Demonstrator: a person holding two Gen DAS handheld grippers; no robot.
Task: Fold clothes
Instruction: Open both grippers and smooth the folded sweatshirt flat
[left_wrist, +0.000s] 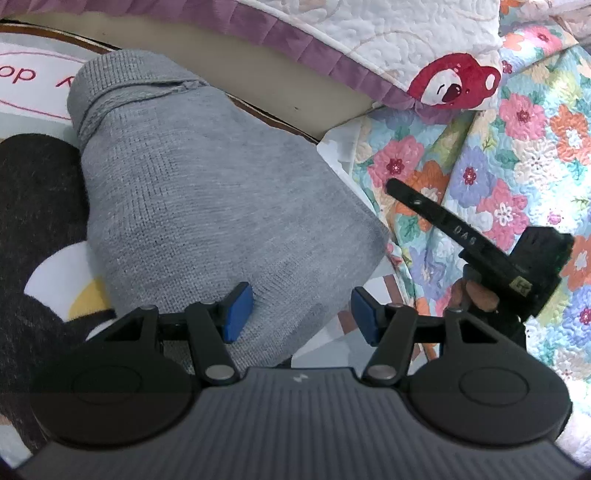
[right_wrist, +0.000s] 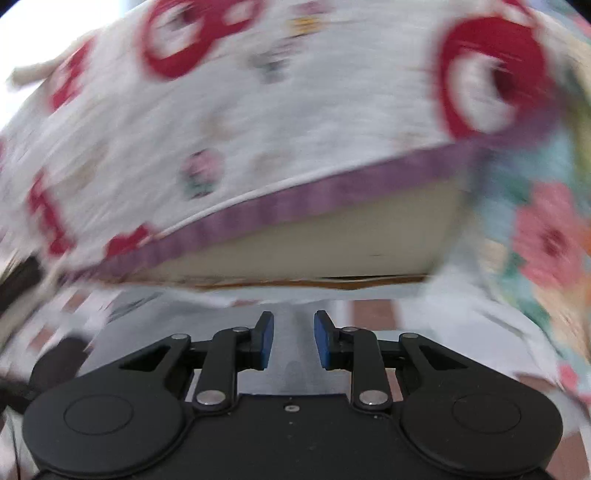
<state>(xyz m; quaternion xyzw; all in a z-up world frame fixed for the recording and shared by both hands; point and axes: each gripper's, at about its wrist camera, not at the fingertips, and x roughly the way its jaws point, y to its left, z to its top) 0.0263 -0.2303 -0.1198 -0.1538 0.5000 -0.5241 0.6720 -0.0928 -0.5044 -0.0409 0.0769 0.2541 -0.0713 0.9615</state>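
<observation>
1. My left gripper (left_wrist: 301, 314) stands half open over the near corner of the folded grey sweater (left_wrist: 207, 192), gripping nothing.
2. My right gripper (right_wrist: 293, 339) is narrowly open and empty, facing the bed edge (right_wrist: 332, 243).

Grey knit garment (left_wrist: 192, 192): folded into a compact, rounded bundle, fine-ribbed weave, plain, no print. Lies flat, long axis running from upper left toward lower right in the left wrist view. Far end shows a folded-over band with a puckered seam. Near edge rounded and smooth. Left side touching a black fleecy garment (left_wrist: 33, 206), which bears a white and yellow patch. Not visible in the right wrist view.
</observation>
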